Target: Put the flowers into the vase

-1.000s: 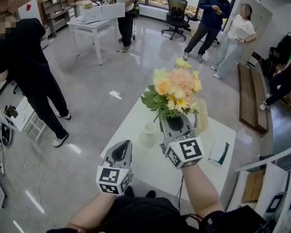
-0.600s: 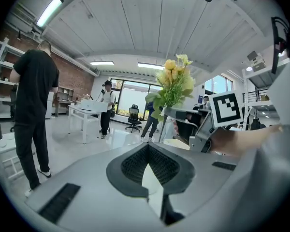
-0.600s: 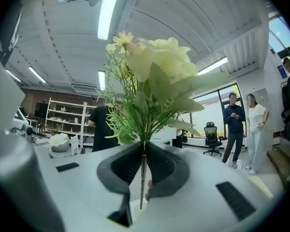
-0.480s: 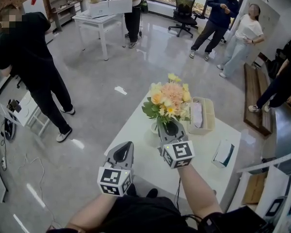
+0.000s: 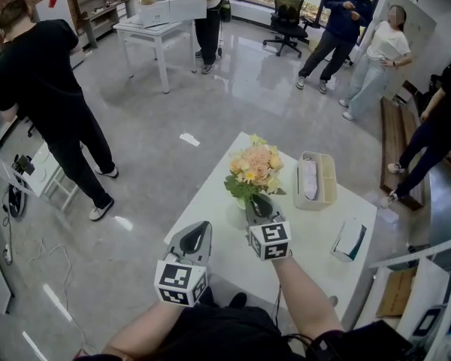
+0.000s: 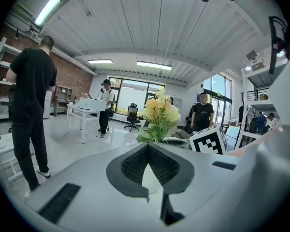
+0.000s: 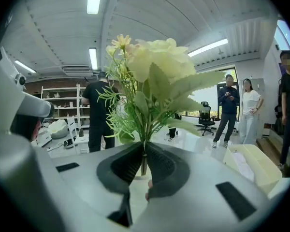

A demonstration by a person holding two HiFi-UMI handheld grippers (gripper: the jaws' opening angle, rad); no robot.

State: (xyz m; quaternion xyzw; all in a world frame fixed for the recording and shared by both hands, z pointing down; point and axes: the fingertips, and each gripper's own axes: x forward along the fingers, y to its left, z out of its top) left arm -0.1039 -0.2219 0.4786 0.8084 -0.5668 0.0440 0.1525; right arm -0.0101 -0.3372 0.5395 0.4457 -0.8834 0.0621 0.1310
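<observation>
My right gripper (image 5: 258,204) is shut on the stems of a bouquet of yellow and peach flowers (image 5: 254,168), which it holds upright low over the white table (image 5: 308,239). The white vase (image 5: 234,216) stands right below the bouquet's leaves, mostly hidden by them. In the right gripper view the stems (image 7: 144,162) run between the pads of the right gripper (image 7: 144,164), with the blooms (image 7: 152,66) above. My left gripper (image 5: 198,230) hangs at the table's near left edge, shut and holding nothing. The left gripper (image 6: 147,146) looks at the flowers (image 6: 159,114).
A cream basket (image 5: 316,179) sits right of the flowers, and a small white and green packet (image 5: 349,239) lies near the table's right edge. Several people stand on the grey floor around. A second white table (image 5: 156,21) is far back, and a wooden bench (image 5: 395,141) at right.
My right gripper has come down with the bouquet, from well above the table to just over the vase. The left gripper has kept still.
</observation>
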